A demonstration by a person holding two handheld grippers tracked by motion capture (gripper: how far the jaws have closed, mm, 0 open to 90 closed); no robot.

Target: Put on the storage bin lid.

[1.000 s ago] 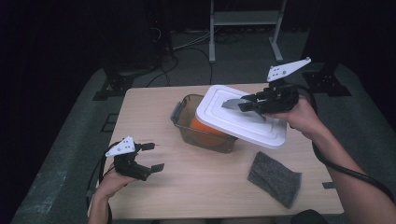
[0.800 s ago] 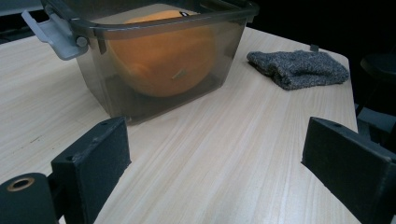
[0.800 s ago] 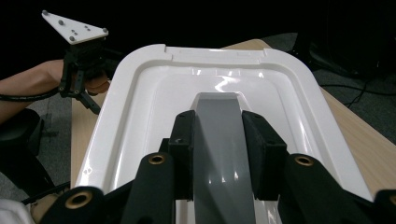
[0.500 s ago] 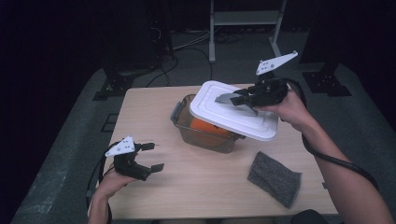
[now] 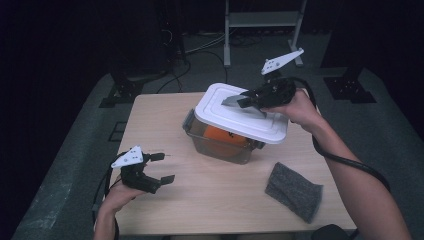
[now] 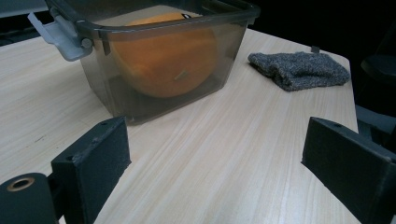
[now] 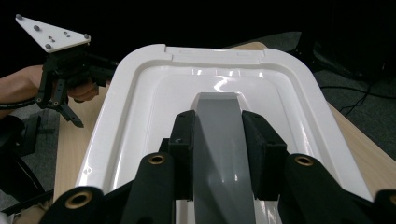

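We grip the white lid point(image 5: 240, 117) by its grey handle point(image 7: 223, 154), clamped between our right gripper point(image 7: 223, 154) pads. Under the lid sits the container point(image 5: 220, 147). Our left gripper point(image 5: 162, 167) rests wide open, holding nothing.

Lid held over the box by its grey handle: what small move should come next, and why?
Probably shift the white lid a little further until it squares with the container, then lower it. The right gripper is clamped on the lid's grey handle, and the lid hangs askew above the rim, with the orange object partly exposed.
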